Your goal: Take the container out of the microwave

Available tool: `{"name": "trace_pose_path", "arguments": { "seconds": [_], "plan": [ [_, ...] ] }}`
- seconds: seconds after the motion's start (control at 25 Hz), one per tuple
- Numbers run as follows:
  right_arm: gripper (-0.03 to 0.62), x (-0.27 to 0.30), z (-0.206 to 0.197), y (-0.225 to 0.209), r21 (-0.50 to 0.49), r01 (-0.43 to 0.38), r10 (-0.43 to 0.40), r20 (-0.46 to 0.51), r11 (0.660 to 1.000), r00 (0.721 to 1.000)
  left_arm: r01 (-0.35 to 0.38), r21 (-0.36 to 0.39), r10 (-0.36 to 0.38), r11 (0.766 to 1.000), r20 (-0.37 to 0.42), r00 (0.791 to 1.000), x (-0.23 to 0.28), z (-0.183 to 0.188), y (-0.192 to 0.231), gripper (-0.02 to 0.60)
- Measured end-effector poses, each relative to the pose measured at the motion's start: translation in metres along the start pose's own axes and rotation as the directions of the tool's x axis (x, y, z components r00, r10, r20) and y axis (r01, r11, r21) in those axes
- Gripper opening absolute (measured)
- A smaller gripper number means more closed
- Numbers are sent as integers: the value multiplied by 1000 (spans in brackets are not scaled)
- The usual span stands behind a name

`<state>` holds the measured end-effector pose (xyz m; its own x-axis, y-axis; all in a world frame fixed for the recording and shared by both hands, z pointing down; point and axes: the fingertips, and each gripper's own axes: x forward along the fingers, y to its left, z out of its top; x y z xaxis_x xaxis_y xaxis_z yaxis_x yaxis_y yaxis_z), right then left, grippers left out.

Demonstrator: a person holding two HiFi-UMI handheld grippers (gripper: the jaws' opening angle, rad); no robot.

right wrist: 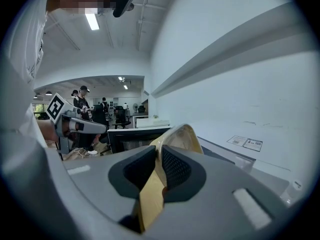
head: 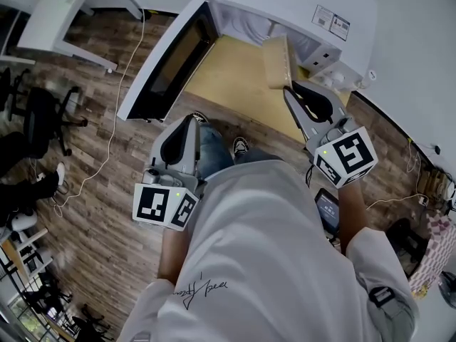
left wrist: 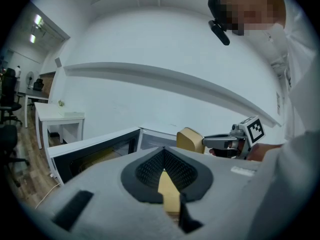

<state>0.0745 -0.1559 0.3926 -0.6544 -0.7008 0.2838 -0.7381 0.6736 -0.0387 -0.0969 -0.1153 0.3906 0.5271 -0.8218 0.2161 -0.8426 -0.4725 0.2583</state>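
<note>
The tan container (head: 279, 61) hangs just outside the open microwave's (head: 285, 6) mouth, over the bench's (head: 228, 84) back edge; the right gripper (head: 292, 87) pinches its wall (container tipped on edge); the left gripper (head: 191, 123) is pressed together, empty, and sits off the bench's front edge.

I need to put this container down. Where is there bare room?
Bare: the yellow tabletop in front of the microwave, between its open door and the container held by the right gripper. Crowded: only around that gripper.
</note>
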Motion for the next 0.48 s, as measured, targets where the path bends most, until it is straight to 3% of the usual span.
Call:
{"name": "trace_pose_path", "arguments": {
  "seconds": [0.48],
  "plan": [
    [55, 5, -9, 1, -15, -17, 17, -44, 1000, 999, -18, -12, 17, 1000, -49, 999, 2, -11, 7, -5]
  ]
}}
